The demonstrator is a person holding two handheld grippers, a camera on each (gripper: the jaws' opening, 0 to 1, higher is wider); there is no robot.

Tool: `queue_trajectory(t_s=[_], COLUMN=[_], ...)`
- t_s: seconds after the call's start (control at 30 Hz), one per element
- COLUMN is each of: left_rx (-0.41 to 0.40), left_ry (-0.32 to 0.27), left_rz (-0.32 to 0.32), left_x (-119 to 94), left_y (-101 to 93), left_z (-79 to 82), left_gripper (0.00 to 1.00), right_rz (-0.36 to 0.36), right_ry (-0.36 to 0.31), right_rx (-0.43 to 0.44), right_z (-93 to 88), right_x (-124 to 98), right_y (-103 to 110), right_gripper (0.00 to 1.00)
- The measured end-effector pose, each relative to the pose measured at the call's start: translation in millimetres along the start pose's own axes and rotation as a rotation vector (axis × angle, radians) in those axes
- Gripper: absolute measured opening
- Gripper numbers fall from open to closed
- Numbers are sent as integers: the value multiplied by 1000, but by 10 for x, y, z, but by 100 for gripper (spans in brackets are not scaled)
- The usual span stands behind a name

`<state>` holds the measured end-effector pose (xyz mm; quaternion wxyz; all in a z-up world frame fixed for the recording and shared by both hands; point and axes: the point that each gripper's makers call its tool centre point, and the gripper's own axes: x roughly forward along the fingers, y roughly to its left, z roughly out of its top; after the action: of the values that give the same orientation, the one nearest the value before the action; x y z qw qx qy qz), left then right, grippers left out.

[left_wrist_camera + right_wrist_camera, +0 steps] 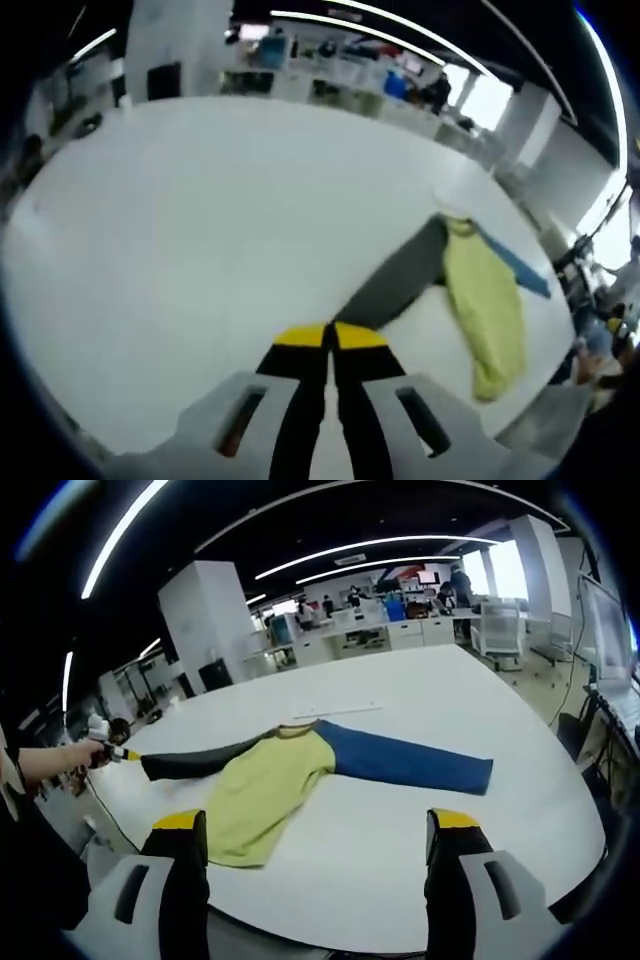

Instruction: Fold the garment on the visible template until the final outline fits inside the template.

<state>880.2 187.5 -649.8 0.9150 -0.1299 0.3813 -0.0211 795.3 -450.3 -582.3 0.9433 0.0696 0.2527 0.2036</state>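
Yellow-green garment body with one dark grey sleeve and one blue sleeve, spread across a plain white table. Black jaws tipped in yellow on pale grey bodies for both the left gripper and the right gripper.

Left gripper: yellow-tipped jaws pressed together, clamped on end of dark sleeve, low over table edge. Same gripper seen in right gripper view at far end of that sleeve, held in person's hand, forearm outstretched. Right gripper: jaws spread wide, nothing between them, raised well back from sleeve, level.
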Motion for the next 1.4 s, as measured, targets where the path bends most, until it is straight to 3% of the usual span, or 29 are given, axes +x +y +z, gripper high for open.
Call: queue_trajectory(t_s=[0.97, 1.4], left_rx=[-167, -173], left_ry=[-26, 11], left_rz=[146, 173], left_x=[564, 800], left_y=[646, 807], left_z=[188, 255], left_gripper=[0, 0], right_rz=[3, -1], right_ry=[93, 117], right_rx=[-40, -36], right_z=[-59, -90], right_x=[330, 492], right_y=[10, -39], right_gripper=[90, 90])
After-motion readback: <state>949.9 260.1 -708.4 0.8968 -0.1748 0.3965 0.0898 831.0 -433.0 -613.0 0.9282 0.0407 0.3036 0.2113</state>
